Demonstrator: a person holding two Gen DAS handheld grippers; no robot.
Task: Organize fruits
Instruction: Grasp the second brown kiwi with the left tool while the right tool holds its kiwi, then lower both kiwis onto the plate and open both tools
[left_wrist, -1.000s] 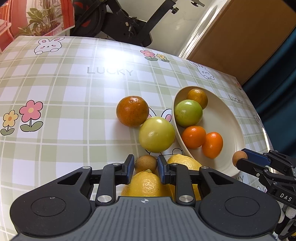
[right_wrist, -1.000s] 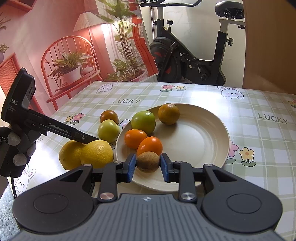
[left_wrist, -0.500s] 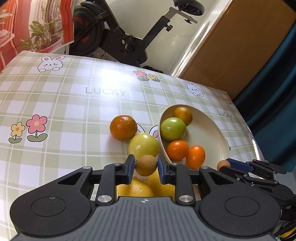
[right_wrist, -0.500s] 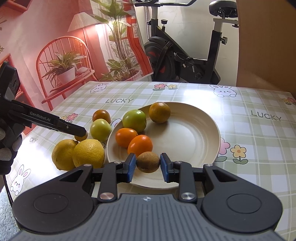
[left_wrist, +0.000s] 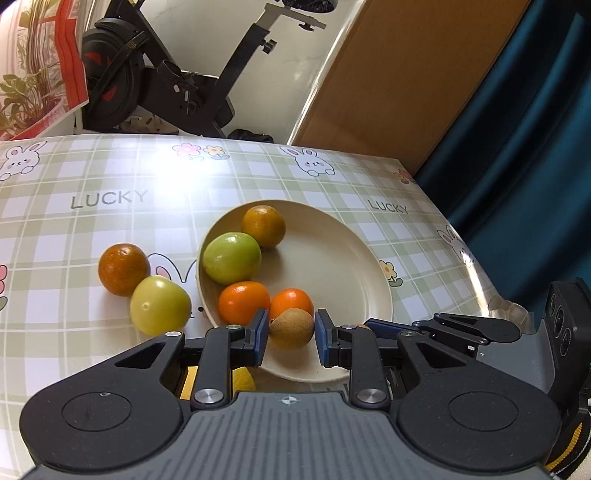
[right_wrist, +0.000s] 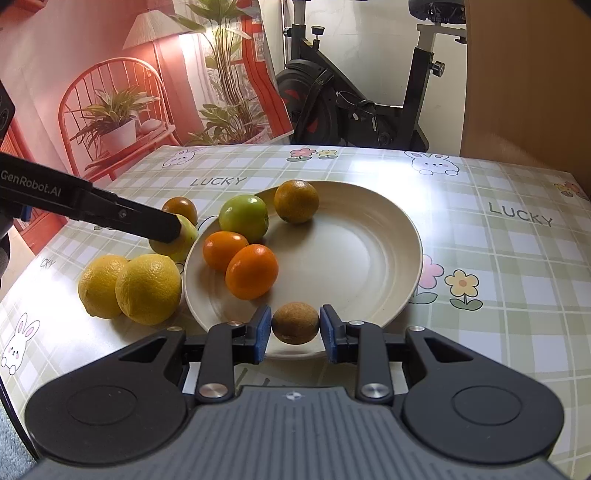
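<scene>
My left gripper (left_wrist: 289, 334) is shut on a small brown round fruit (left_wrist: 291, 325), held above the near rim of the cream plate (left_wrist: 343, 258). My right gripper (right_wrist: 295, 328) is shut on a second small brown fruit (right_wrist: 295, 320) at the plate's (right_wrist: 369, 254) front edge. In the plate lie a green fruit (right_wrist: 243, 216), a dark orange (right_wrist: 296, 201) and two bright mandarins (right_wrist: 252, 271). On the cloth left of the plate sit a dark orange (left_wrist: 123, 269), a yellow-green fruit (left_wrist: 159, 304) and two lemons (right_wrist: 147, 288).
The table has a green checked cloth (right_wrist: 498, 258) with rabbits and flowers. Its right edge (left_wrist: 480, 269) falls off towards a dark blue curtain. An exercise bike (right_wrist: 351, 103) and a brown board stand behind the table. The right half of the plate is bare.
My left gripper has risen and swung right with its brown fruit, from above the lemons to the plate's near rim. The right gripper has kept still with its fruit.
</scene>
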